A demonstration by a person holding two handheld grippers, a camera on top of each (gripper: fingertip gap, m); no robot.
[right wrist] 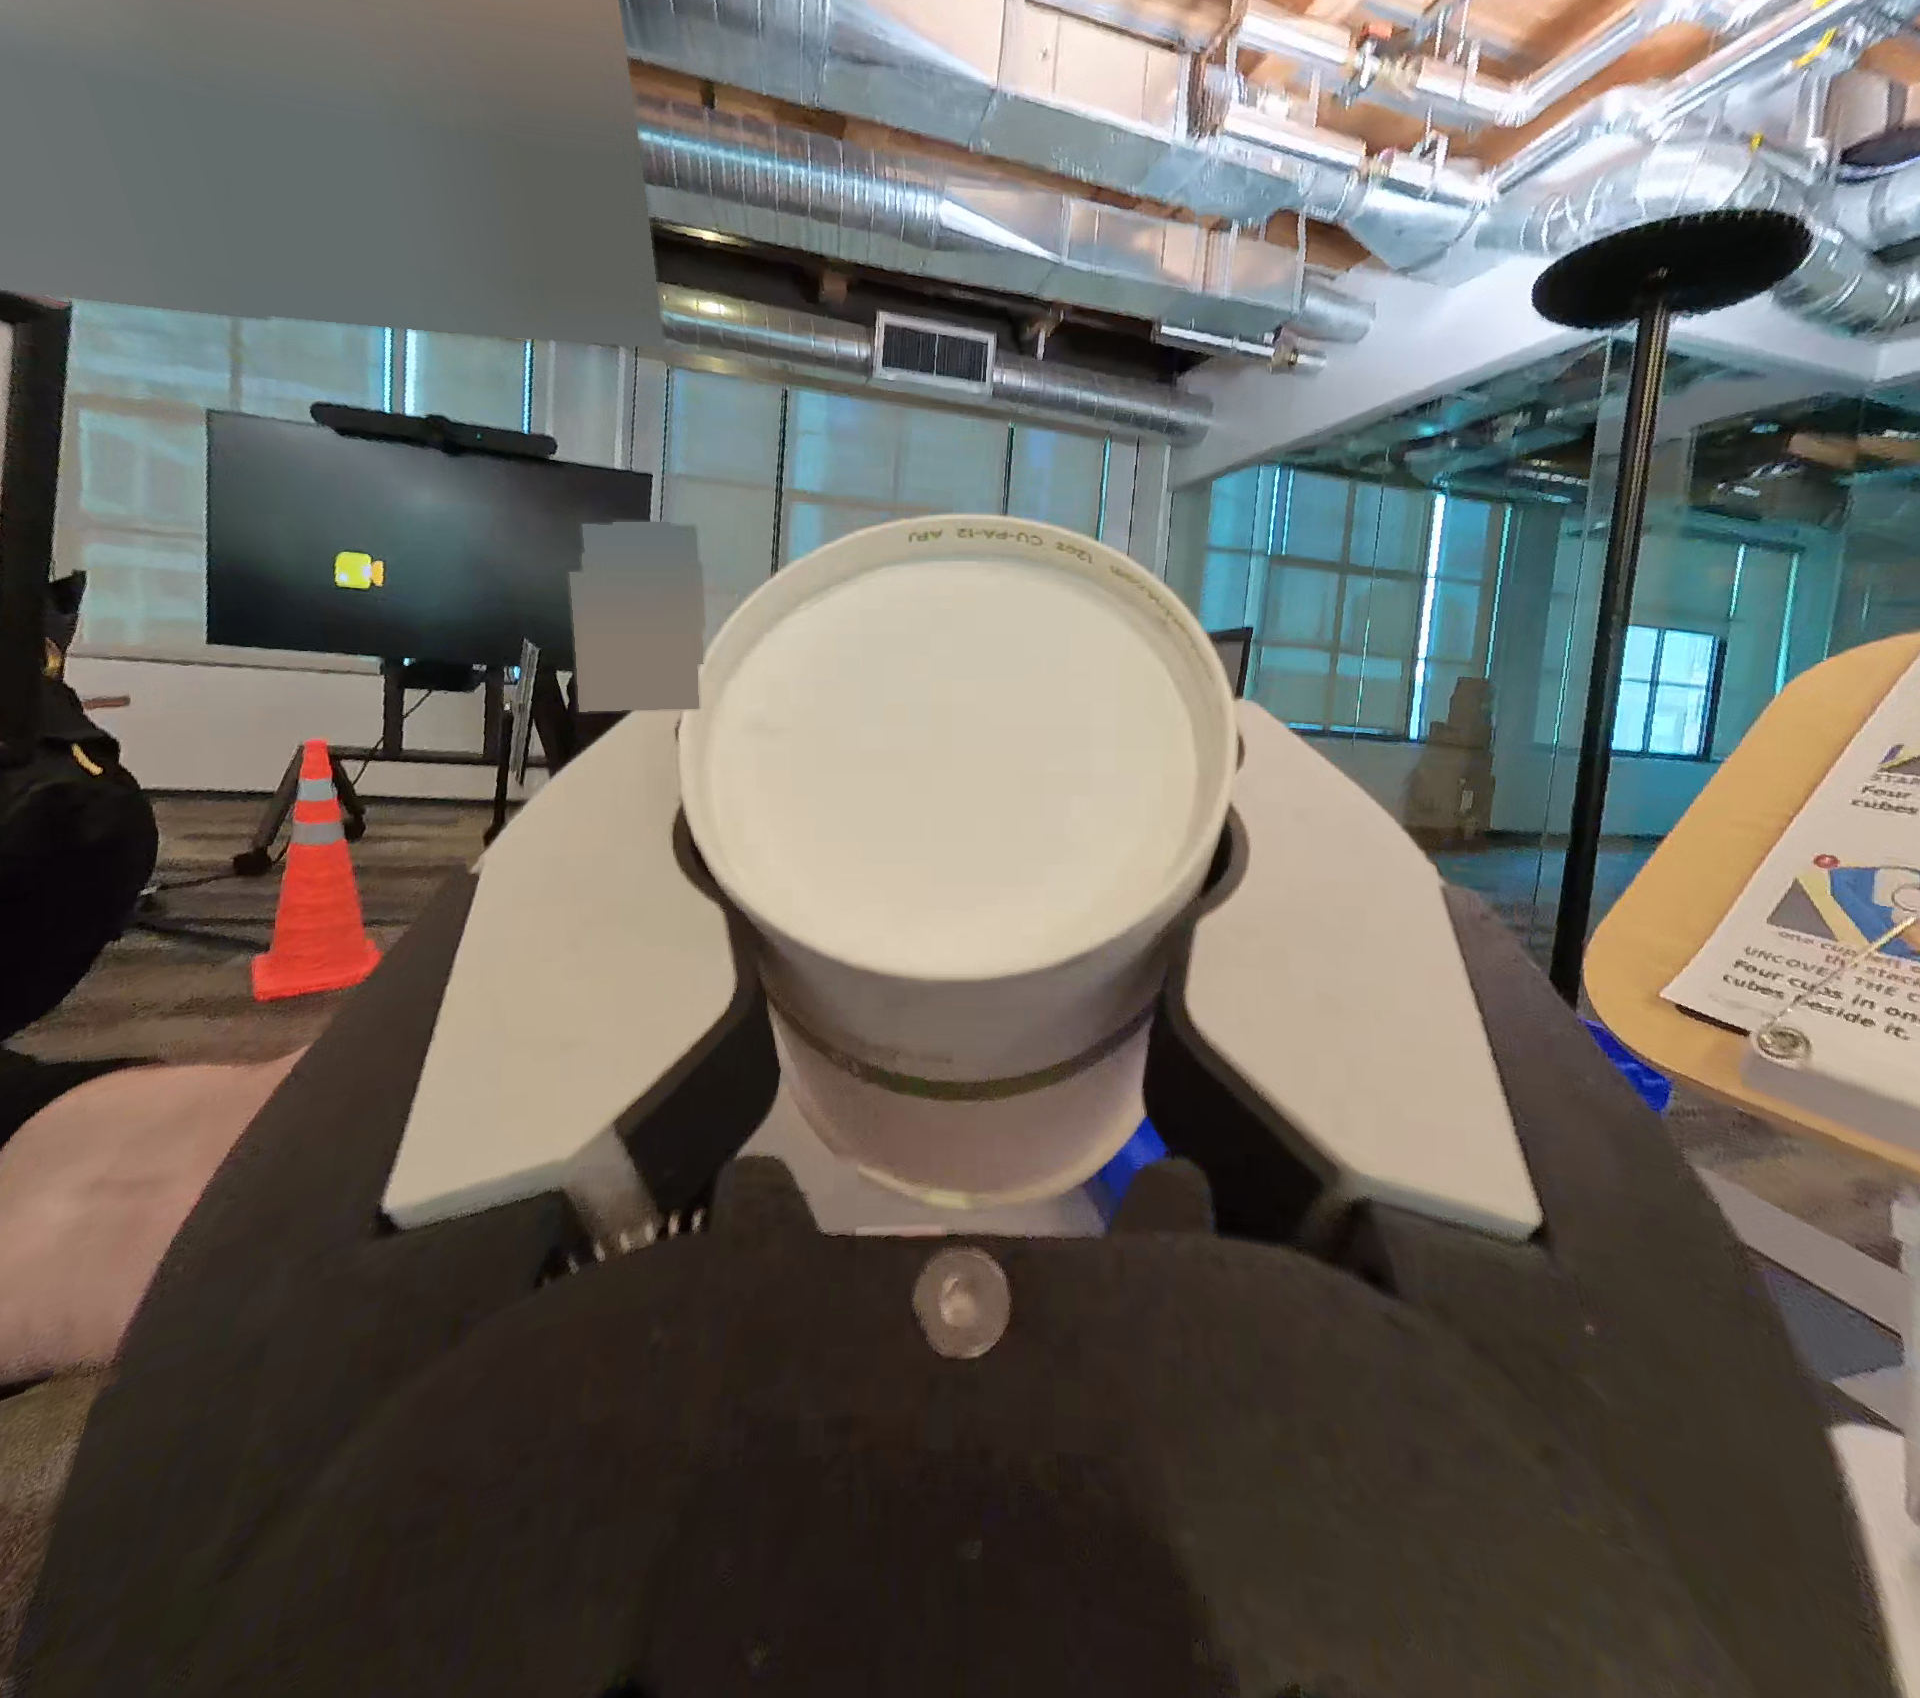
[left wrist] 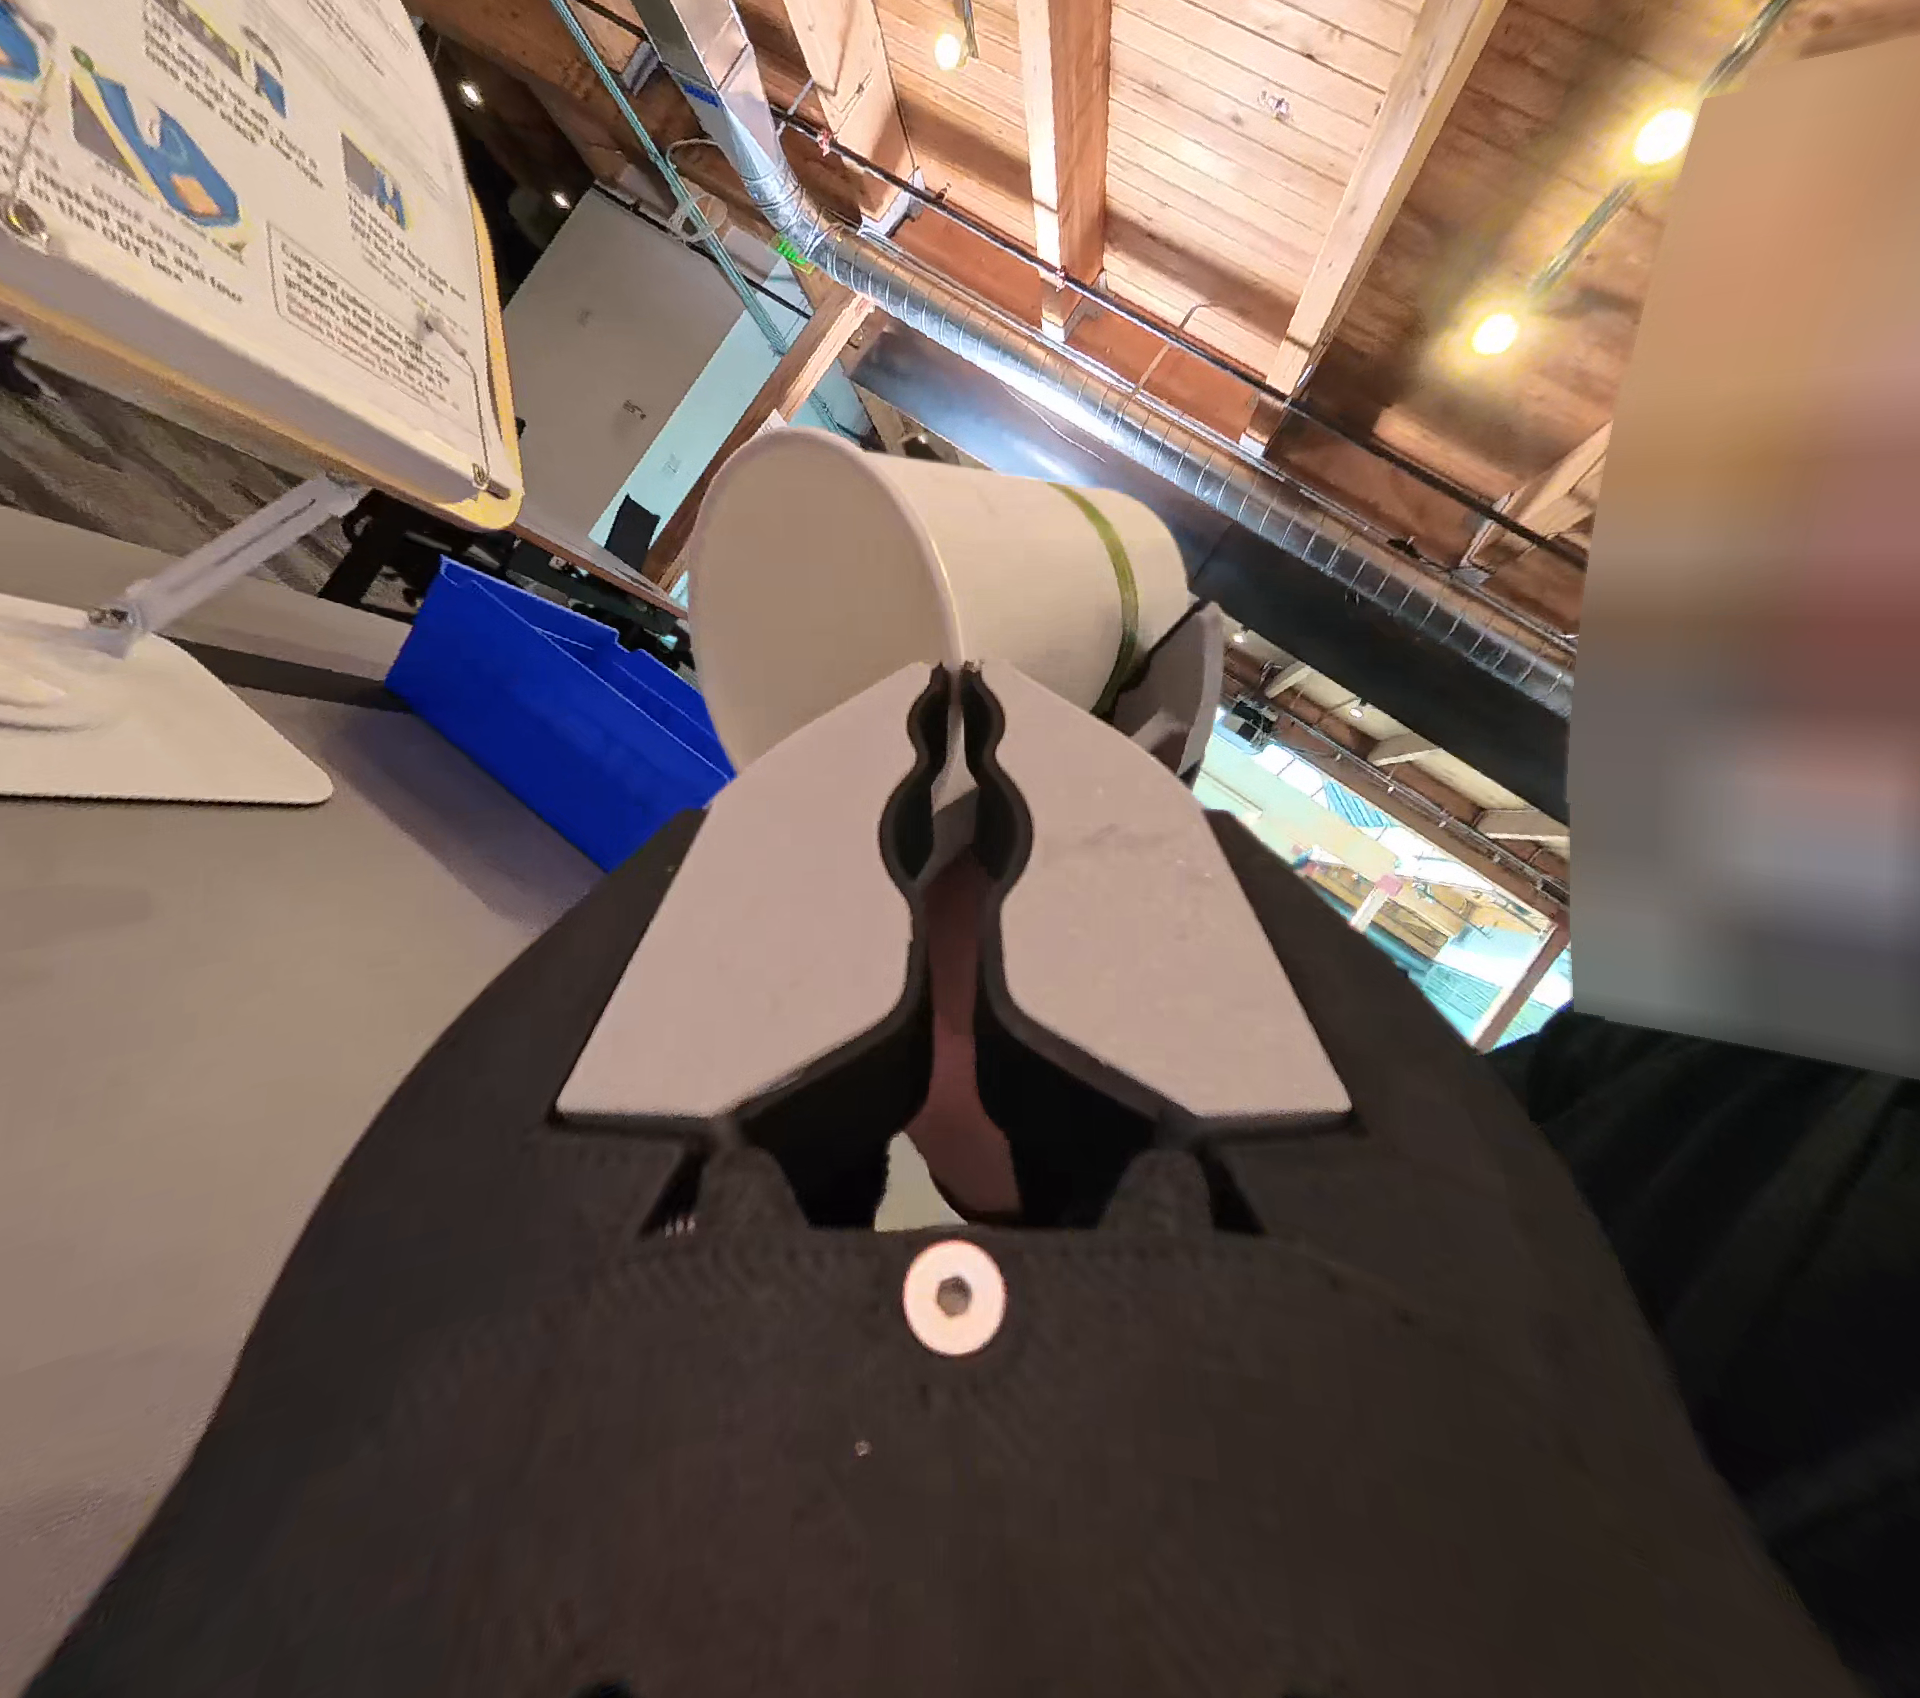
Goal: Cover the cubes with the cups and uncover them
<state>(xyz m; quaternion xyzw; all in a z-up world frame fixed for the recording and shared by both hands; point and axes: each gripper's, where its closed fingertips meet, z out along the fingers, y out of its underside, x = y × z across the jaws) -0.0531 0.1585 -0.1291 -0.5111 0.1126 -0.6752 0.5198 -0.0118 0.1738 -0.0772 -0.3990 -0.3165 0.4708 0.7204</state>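
A white paper cup [left wrist: 997, 568] with a thin green band is held up in the air, lying sideways with its mouth to the left. My left gripper [left wrist: 961, 682] is shut on the cup's rim, one finger inside and one outside. A finger of my right gripper [left wrist: 1195, 672] shows at the cup's base end. In the right wrist view the cup [right wrist: 956, 1025] turns its round bottom to the camera, and my right gripper [right wrist: 961, 744] is shut around its body near the base. No cubes are in view.
A blue bin [left wrist: 551, 692] sits on the grey table [left wrist: 208, 973] beside a white instruction board on a stand [left wrist: 260, 142], which also shows in the right wrist view [right wrist: 1766, 921]. An orange cone [right wrist: 317, 890] and a dark screen [right wrist: 416, 547] stand far off.
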